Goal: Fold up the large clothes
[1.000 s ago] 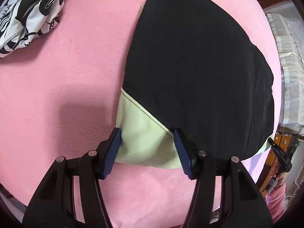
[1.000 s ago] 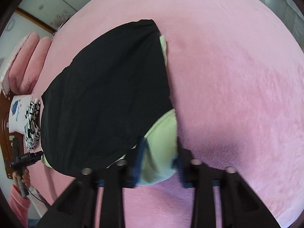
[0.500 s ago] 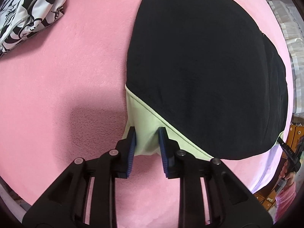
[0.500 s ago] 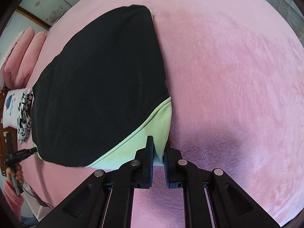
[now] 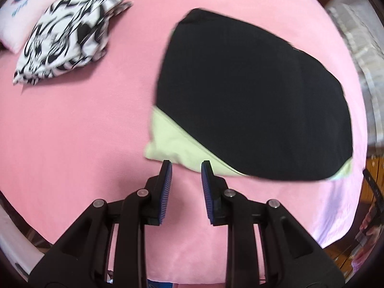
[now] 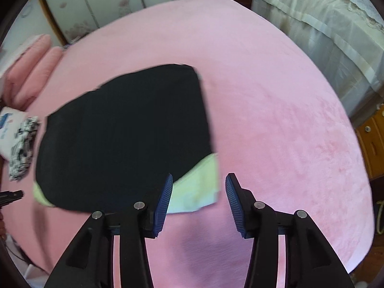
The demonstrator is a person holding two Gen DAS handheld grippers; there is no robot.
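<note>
A folded garment, black (image 5: 252, 96) on top with a light green layer (image 5: 172, 141) showing at its near corners, lies flat on the pink bed (image 5: 72, 132). My left gripper (image 5: 186, 168) hovers above the near edge of the left green corner. Its jaws stand a narrow gap apart with nothing between the pads. In the right wrist view the same black garment (image 6: 124, 132) fills the left middle. My right gripper (image 6: 199, 180) hangs above the right green corner (image 6: 199, 192) with its jaws opening and no cloth gripped.
A folded black-and-white patterned garment (image 5: 67, 33) and a white pillow (image 5: 21, 14) lie at the bed's far left. Pink pillows (image 6: 28, 72) and a wardrobe (image 6: 96, 0) stand behind. A cream bedcover (image 6: 324, 24) and a wooden drawer unit (image 6: 372, 139) are to the right.
Both grippers had closed on the green corners, then let them go and rose back from the garment. The right jaws have widened. The garment lies flat.
</note>
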